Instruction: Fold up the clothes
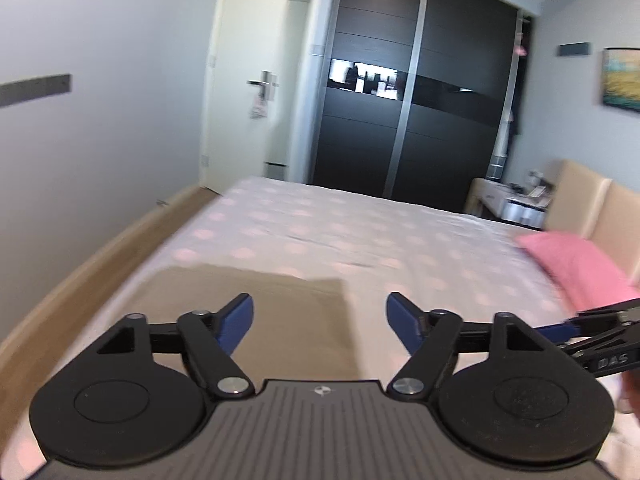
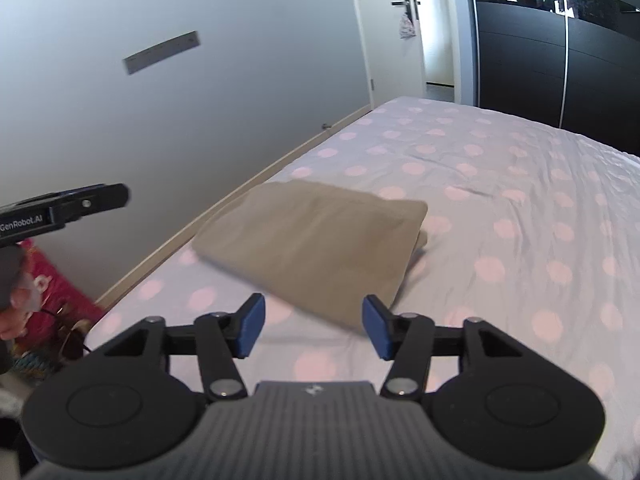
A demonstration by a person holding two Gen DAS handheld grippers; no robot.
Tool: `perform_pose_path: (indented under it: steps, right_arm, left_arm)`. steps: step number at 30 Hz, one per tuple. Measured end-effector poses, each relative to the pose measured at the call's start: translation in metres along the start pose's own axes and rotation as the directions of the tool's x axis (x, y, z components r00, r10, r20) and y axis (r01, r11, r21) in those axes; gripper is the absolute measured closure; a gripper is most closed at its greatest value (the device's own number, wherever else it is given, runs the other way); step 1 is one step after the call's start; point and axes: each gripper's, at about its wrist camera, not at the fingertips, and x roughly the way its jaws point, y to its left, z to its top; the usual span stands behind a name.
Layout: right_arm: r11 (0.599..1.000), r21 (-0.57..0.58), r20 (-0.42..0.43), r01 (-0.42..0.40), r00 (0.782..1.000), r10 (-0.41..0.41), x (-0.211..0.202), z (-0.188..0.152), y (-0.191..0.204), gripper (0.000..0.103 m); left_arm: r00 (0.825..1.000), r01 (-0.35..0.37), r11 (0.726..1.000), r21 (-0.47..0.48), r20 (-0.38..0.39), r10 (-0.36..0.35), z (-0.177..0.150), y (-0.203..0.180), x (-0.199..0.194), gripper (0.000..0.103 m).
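Centrally, a folded tan garment (image 2: 316, 244), a smooth soft rectangle, is lying on the polka-dotted bedsheet (image 2: 500, 208). At 6 o'clock, the right gripper (image 2: 313, 326) is hovering with its blue-padded fingers spread, holding nothing. Likewise the left gripper (image 1: 320, 318) is standing wide open and empty above the cloth.

Tan folded cloth (image 2: 316, 240) — pink-dotted lilac sheet (image 2: 500, 184) — blue fingers (image 2: 250, 328).
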Motion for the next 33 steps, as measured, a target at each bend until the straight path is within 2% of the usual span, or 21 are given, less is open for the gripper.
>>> perform_pose_path:
  steps: [3,6,8,9,13,16,18,21,25,27,33]
  right_arm:
    - [0.999,-0.030,0.022,0.017,1.000,-0.016,-0.052,-0.037,0.010,0.033]
    - [0.997,-0.035,0.090,0.075,0.993,-0.071,-0.088,-0.082,0.019,0.027]
    - [0.993,-0.010,0.141,0.114,0.984,-0.112,-0.098,-0.111,0.025,0.026]
    - [0.992,0.006,0.165,0.129,0.978,-0.129,-0.102,-0.125,0.028,0.026]
    - [0.984,0.093,0.242,0.151,0.955,-0.170,-0.101,-0.172,0.041,0.023]
    - [0.970,0.119,0.267,0.210,0.935,-0.235,-0.090,-0.192,0.057,0.023]
    - [0.960,0.102,0.291,0.259,0.916,-0.278,-0.083,-0.201,0.070,0.023]
    - [0.942,0.015,0.314,0.335,0.893,-0.323,-0.070,-0.208,0.092,0.022]
    - [0.936,0.011,0.307,0.352,0.890,-0.338,-0.057,-0.215,0.106,0.020]
    - [0.935,0.016,0.300,0.354,0.890,-0.342,-0.050,-0.218,0.111,0.020]
    - [0.946,0.064,0.233,0.319,0.917,-0.325,-0.038,-0.233,0.111,0.020]
  left_arm:
    - [1.000,0.020,1.000,-0.010,0.019,-0.020,-0.022,-0.032,-0.039,0.027]
    - [0.995,-0.087,0.996,0.021,0.051,0.086,-0.057,-0.060,-0.060,0.023]
    - [0.979,-0.199,0.978,0.068,0.050,0.196,-0.084,-0.077,-0.059,0.022]
    - [0.974,-0.223,0.972,0.069,0.048,0.220,-0.098,-0.081,-0.058,0.022]
    - [0.948,-0.317,0.946,0.070,0.037,0.316,-0.152,-0.096,-0.052,0.022]
    - [0.944,-0.325,0.945,0.047,-0.040,0.327,-0.174,-0.092,-0.037,0.022]
    - [0.936,-0.347,0.938,0.017,-0.061,0.348,-0.184,-0.087,-0.035,0.022]
    - [0.922,-0.379,0.925,-0.020,-0.096,0.376,-0.194,-0.075,-0.035,0.022]
    - [0.911,-0.405,0.914,-0.028,-0.097,0.401,-0.203,-0.071,-0.044,0.022]
    - [0.911,-0.405,0.914,-0.023,-0.094,0.401,-0.207,-0.070,-0.054,0.022]
    - [0.917,-0.388,0.922,-0.010,-0.110,0.385,-0.215,-0.068,-0.062,0.022]
